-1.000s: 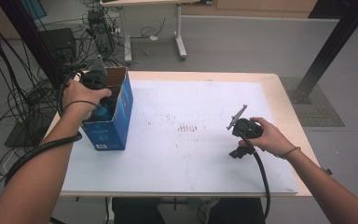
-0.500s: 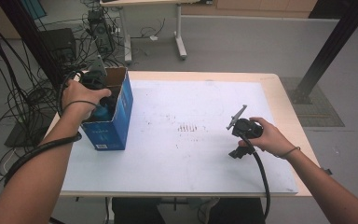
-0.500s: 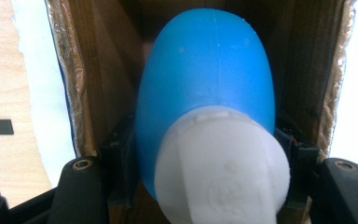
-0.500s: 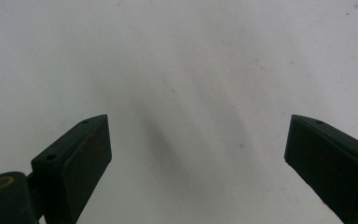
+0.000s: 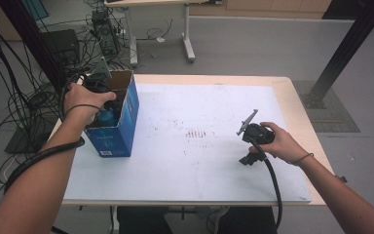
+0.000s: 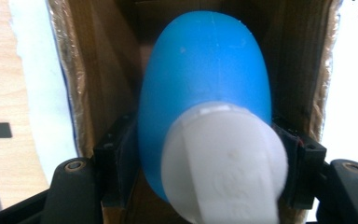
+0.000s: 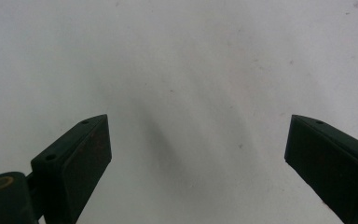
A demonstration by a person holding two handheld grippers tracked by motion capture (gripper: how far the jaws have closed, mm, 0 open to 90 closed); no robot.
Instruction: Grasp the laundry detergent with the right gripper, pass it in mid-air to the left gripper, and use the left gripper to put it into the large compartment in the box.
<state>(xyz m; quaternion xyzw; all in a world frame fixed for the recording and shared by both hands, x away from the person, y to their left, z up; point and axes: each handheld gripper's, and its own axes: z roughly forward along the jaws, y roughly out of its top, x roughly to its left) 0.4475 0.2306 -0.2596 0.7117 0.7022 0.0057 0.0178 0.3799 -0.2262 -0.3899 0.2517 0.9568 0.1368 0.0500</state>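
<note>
A blue bottle with a white cap sits between the jaws of my left gripper, which is shut on it inside the open cardboard box. In the high view the blue box stands at the table's left side, with the left gripper reaching down into its open top and the bottle just visible. My right gripper is open, jaws wide apart above the bare white tabletop. In the high view the right gripper hangs low over the table's right part.
The white table sheet lies on a wooden table. Cables and equipment clutter the floor at the left. A dark post stands beyond the table's right corner. A faint row of red marks lies mid-table.
</note>
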